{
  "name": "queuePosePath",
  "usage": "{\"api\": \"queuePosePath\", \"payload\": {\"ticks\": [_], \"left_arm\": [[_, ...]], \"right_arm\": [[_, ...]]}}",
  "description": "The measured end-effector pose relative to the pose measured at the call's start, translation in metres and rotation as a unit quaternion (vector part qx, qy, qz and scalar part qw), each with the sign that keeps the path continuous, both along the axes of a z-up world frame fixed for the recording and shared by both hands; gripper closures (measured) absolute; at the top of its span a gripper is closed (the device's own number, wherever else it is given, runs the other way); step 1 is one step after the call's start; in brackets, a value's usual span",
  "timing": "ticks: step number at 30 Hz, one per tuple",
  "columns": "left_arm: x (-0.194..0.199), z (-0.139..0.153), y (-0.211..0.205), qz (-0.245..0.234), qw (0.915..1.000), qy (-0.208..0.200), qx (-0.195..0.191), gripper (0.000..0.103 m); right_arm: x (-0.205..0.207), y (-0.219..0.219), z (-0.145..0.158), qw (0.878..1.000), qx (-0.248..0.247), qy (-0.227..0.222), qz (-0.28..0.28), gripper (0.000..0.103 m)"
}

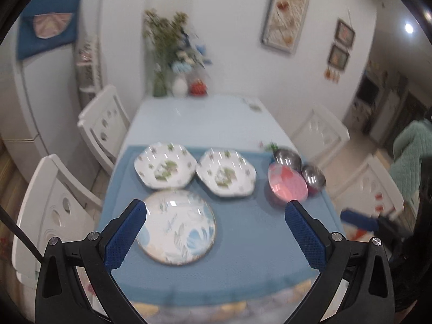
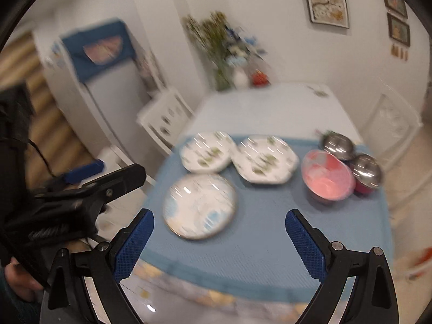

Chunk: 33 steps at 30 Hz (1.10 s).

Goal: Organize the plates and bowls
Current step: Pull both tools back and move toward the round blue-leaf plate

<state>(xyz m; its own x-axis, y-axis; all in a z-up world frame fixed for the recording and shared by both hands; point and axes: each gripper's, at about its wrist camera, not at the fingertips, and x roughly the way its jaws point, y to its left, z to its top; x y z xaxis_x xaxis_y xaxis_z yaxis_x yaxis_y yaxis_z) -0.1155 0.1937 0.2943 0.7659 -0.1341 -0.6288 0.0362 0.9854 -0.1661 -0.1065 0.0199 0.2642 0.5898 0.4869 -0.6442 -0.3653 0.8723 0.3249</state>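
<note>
A blue mat (image 1: 251,229) covers the near end of the table. On it lies a round plate with blue leaves (image 1: 176,226) (image 2: 199,206). Behind that plate sit two octagonal white plates with green flowers (image 1: 164,166) (image 1: 226,174). To the right stands a pink bowl (image 1: 287,185) (image 2: 328,178), with two steel bowls (image 2: 337,143) (image 2: 367,170) close behind it. My left gripper (image 1: 216,208) hovers open above the round plate's right side and holds nothing. My right gripper (image 2: 220,215) is open and empty over the mat, in front of the plates.
White chairs (image 1: 102,120) (image 1: 321,132) line both long sides of the table. Vases with flowers (image 1: 172,62) stand at its far end by the wall. A white fridge (image 1: 32,102) with a blue cover is at the left. The pale tablecloth (image 1: 205,124) stretches beyond the mat.
</note>
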Motion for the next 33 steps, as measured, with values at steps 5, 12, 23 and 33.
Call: {"api": "queuePosePath", "payload": {"ticks": [5, 12, 23, 33], "left_arm": [[-0.003, -0.015, 0.011, 0.009, 0.9989, 0.011, 0.045, 0.0], [-0.001, -0.022, 0.032, -0.016, 0.9964, -0.022, 0.08, 0.0], [0.024, -0.057, 0.059, -0.083, 0.9964, 0.014, 0.005, 0.001], [0.034, -0.067, 0.093, 0.023, 0.999, 0.035, 0.018, 0.007]], "right_arm": [[0.0, -0.003, -0.019, 0.999, 0.037, 0.0, -0.006, 0.002], [0.002, 0.01, -0.022, 0.998, -0.006, 0.004, -0.055, 0.002], [0.001, 0.04, -0.018, 0.989, -0.048, 0.016, -0.142, 0.002], [0.016, 0.056, -0.029, 0.995, -0.031, 0.003, -0.098, 0.002]]}}
